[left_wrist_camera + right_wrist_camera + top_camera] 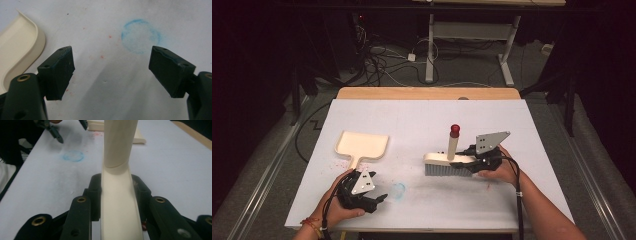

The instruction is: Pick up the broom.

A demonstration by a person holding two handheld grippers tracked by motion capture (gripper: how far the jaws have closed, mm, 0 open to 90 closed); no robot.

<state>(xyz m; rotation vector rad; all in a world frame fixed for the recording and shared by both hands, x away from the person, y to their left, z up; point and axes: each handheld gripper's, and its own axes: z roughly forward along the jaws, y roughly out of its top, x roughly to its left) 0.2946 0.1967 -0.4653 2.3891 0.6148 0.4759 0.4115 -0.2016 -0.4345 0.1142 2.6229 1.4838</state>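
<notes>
Right gripper [463, 163]: jaws pressed together on the cream back of the brush [448, 162], one on each side, as the right gripper view shows.
Brush: sits right of the table's middle, grey bristles down on the white table [422, 120]; its cream handle stands up, tipped with a red cap [455, 130].
Left gripper [379, 200]: jaws spread wide, nothing between them, low over the near left part of the table.
Dustpan [362, 144]: cream, flat on the table's left side, handle pointing to the left hand [337, 202], well apart from the brush.
Blue ring mark [140, 36]: a chalky circle on the table just ahead of the left gripper.
Red specks [102, 57]: small, probably crumbs, scattered near the dustpan.
</notes>
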